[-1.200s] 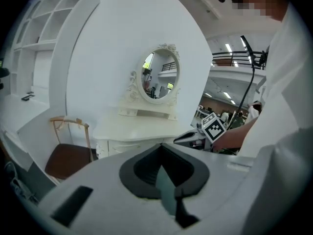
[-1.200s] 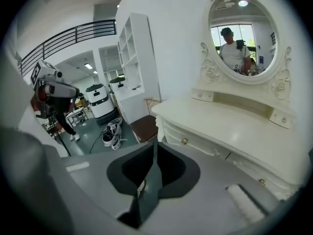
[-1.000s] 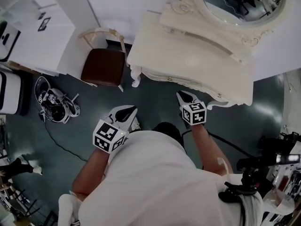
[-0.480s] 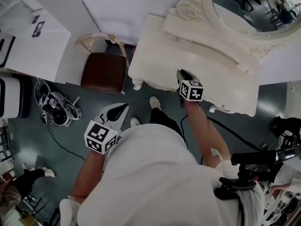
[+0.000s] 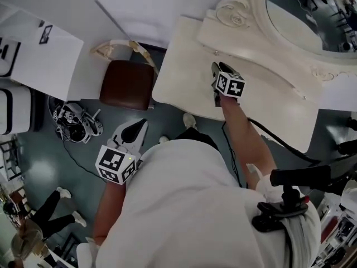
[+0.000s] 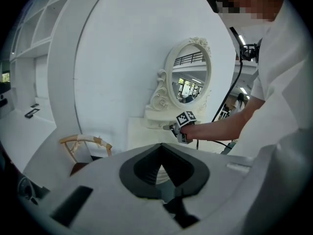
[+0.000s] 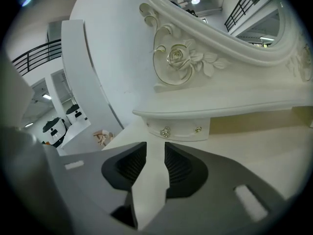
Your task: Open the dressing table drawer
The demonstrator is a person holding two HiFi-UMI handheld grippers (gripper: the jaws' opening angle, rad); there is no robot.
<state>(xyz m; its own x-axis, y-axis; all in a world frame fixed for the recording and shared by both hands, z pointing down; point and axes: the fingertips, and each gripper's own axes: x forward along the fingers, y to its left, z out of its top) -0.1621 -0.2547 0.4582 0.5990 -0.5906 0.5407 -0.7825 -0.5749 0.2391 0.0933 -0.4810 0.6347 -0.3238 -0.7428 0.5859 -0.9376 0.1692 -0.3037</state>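
Nearest, the left gripper [image 5: 139,126] [image 6: 161,148] is held low over the grey floor [image 5: 56,166] beside the person, its jaws brought together with nothing between them; a black-and-white square marker is shown on its cube. Further on, the right gripper [image 5: 216,74] [image 7: 155,148] is held out above the cream top of the dressing table [image 5: 178,77], its jaws opening, with only bare table top seen between them. Just beyond its tips the small drawer [image 7: 178,129] is set under the mirror's shelf. It looks closed, its front turned toward the gripper and its long axis laid along the table's back, with two knobs [image 7: 166,131] spaced side by side on it. Behind, the oval mirror [image 5: 301,15] is flanked by a carved rose [image 7: 178,58].
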